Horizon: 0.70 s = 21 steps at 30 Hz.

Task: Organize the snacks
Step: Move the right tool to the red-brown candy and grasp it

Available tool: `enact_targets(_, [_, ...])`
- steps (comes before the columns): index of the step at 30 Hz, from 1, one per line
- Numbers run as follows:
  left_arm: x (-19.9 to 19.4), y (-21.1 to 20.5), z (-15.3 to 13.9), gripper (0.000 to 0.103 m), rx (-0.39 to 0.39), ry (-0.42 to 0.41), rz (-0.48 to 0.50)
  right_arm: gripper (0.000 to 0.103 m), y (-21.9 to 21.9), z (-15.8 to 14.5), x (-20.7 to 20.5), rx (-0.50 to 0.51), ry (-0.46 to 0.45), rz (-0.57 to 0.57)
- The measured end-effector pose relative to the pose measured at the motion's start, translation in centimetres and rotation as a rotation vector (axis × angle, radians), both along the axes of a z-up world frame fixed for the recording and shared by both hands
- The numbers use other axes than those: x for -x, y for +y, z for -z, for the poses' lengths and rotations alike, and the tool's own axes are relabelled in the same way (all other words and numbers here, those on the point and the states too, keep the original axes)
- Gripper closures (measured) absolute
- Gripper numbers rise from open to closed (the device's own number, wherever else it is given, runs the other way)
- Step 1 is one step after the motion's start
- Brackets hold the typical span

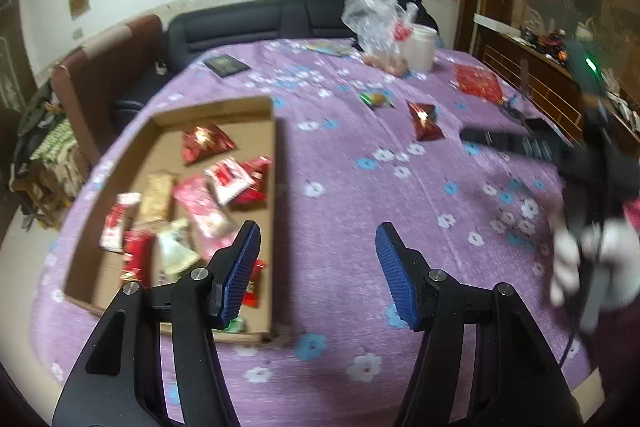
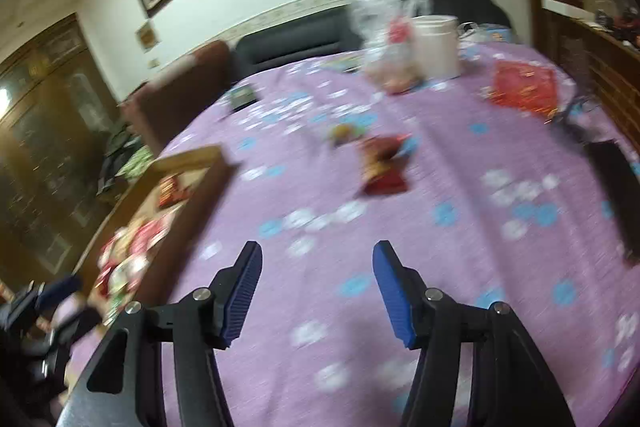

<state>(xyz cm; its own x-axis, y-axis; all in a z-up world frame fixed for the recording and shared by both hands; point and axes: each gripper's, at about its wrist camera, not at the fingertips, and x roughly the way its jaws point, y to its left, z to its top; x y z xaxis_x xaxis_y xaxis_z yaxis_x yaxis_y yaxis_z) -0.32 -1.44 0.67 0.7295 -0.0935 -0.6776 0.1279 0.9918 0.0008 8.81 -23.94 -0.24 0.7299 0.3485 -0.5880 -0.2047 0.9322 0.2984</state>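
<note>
A shallow cardboard box [image 1: 276,163] on the purple flowered tablecloth holds several red, white and gold snack packets [image 1: 208,143]. My left gripper [image 1: 316,267] is open and empty, just right of the box's near corner. A red foil snack packet [image 1: 426,121] and a small green and yellow snack [image 1: 376,99] lie loose on the cloth beyond. My right gripper [image 2: 316,287] is open and empty above the cloth; the red packet [image 2: 384,167] lies ahead of it, the small snack [image 2: 344,133] farther. The box [image 2: 188,187] is at its left. The right wrist view is blurred.
A clear plastic bag [image 1: 380,23], a white jar [image 1: 420,47], a flat red packet [image 1: 478,83] and a dark booklet [image 1: 228,65] lie at the far side. A black remote [image 2: 616,195] is at right. A sofa [image 1: 248,23] stands behind the table.
</note>
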Motion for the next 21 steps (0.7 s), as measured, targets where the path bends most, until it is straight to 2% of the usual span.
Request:
enact_targets(4, [-0.5,-0.4,0.7,0.042,0.018,0.022,0.028,0.042,-0.9,0.5,-4.4,0.013,0.043,0.037])
enact_targets(10, [-1.6,0.7,0.8,0.042,0.027,0.042,0.008,0.042,1.4,2.3,-9.9,0.086,0.077,0.038])
enact_targets(14, [-3.4,1.8,-0.3,0.042,0.12,0.082,0.054,0.042,1.7,3.4,-11.6,0.061,0.082,0.056])
enact_targets(15, [-4.3,1.9,-1.0,0.042,0.164,0.098,0.089,0.051,1.6,3.7,-11.8,0.05,0.086,0.056])
enact_targets(16, [-5.4,1.9,-1.7,0.043,0.195,0.107,0.113,0.067,1.5,3.9,-12.1,0.042,0.104,0.05])
enact_targets(19, [-8.5,1.1,-3.9,0.043,0.214,0.092,0.153,0.072,0.9,3.9,-12.1,0.003,0.108,0.034])
enact_targets(21, [-11.4,0.0,-4.8,0.043,0.217,0.101,0.194,0.075,0.6,3.5,-11.6,0.02,0.097,0.043])
